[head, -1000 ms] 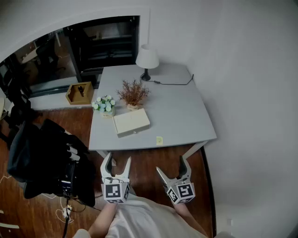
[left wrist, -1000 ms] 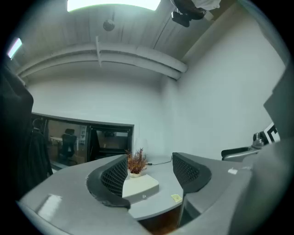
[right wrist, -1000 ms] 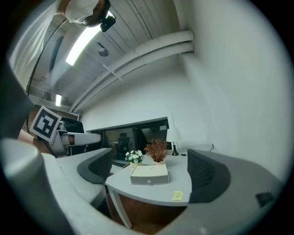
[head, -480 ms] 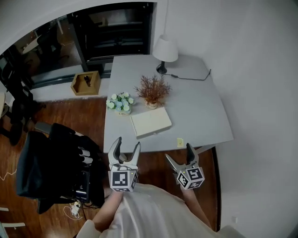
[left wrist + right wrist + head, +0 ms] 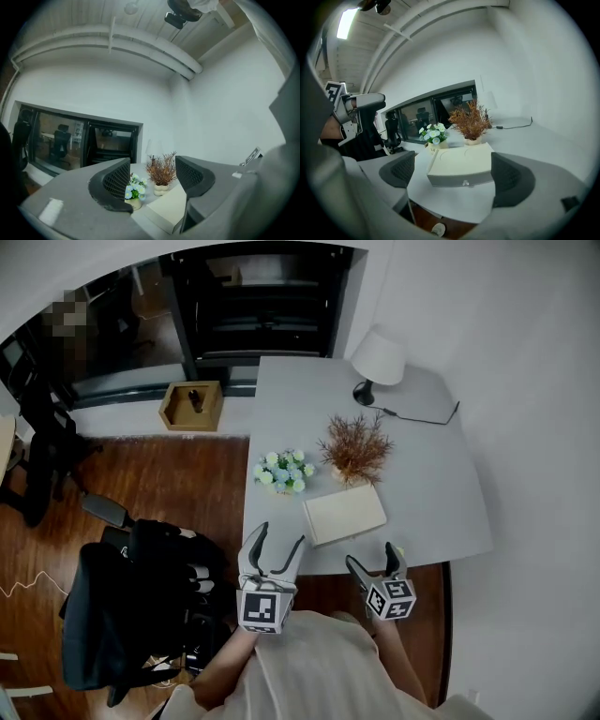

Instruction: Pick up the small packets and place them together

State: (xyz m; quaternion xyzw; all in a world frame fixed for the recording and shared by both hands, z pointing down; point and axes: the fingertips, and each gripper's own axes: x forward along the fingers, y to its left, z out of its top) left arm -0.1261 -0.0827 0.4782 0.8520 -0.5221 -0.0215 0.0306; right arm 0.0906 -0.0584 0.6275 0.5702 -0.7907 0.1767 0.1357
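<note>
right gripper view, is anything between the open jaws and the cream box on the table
Nothing visible. The right gripper is open and empty; only tabletop lies between it and the cream box. The flowers and dried plant stand behind the box.

A cream box point(image 5: 344, 515) blocks the table's point(image 5: 441, 493) near edge; bare tabletop lies right of it.

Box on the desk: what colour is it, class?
The box is cream with a grey front, best seen in the right gripper view.
</note>
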